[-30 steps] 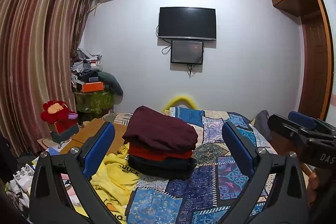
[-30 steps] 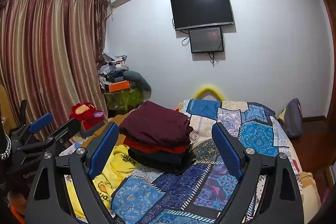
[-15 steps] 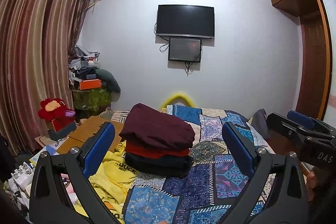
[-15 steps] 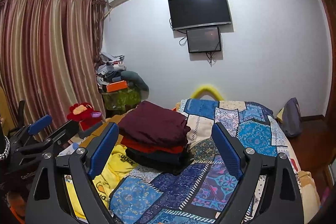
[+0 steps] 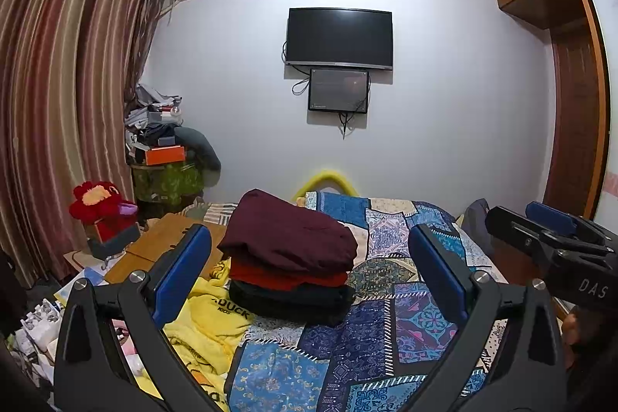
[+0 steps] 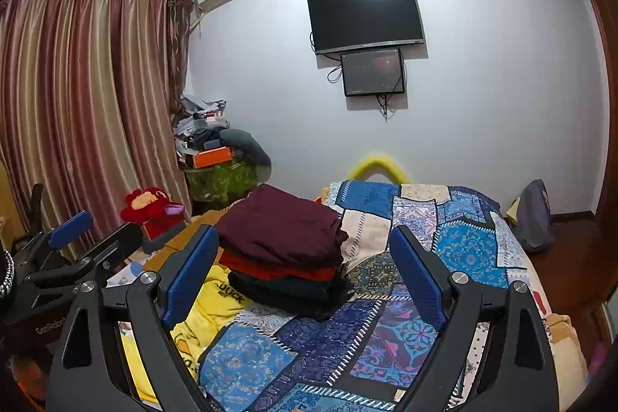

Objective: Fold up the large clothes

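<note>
A stack of folded clothes [image 5: 289, 257], maroon on top, red in the middle, dark at the bottom, sits on the patchwork bedspread [image 5: 405, 311]; it also shows in the right wrist view [image 6: 282, 253]. A loose yellow garment [image 5: 208, 327] with "DUCK" lettering lies left of the stack, and shows in the right wrist view [image 6: 204, 311]. My left gripper [image 5: 309, 277] is open and empty above the bed, in front of the stack. My right gripper [image 6: 301, 280] is open and empty beside it, seen from the left wrist view [image 5: 548, 238].
A red plush toy [image 5: 100, 207] and a cluttered green-covered stand [image 5: 166, 176] are at the left by the curtains. A TV [image 5: 340, 37] hangs on the far wall. A wooden wardrobe [image 5: 571, 103] stands at the right. A grey bag [image 6: 535, 215] sits by the bed's far right.
Both grippers have tilted up and drawn back slightly, so the stack sits lower in view. Both stay open and empty.
</note>
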The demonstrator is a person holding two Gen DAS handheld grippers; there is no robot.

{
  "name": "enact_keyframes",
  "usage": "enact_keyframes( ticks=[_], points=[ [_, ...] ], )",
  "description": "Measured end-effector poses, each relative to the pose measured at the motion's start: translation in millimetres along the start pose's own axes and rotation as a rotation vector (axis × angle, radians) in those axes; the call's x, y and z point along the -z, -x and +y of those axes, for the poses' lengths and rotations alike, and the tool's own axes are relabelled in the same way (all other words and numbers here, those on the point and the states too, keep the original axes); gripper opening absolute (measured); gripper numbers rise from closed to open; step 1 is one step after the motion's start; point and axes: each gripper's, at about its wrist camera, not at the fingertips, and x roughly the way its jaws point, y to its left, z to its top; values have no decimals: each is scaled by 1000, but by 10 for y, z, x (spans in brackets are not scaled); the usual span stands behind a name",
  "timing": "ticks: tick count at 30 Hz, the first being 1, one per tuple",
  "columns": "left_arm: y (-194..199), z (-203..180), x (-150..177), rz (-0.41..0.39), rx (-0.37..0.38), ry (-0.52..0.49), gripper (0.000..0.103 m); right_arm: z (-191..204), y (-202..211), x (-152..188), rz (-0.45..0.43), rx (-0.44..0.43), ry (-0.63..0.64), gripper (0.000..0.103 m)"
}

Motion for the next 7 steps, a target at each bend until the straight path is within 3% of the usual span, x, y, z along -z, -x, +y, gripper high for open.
enact_keyframes(
  ticks=[7],
  points=[
    [-19,-9,3,2,-1,-4,102,-5,-9,5,5,2,-3,88]
  ],
)
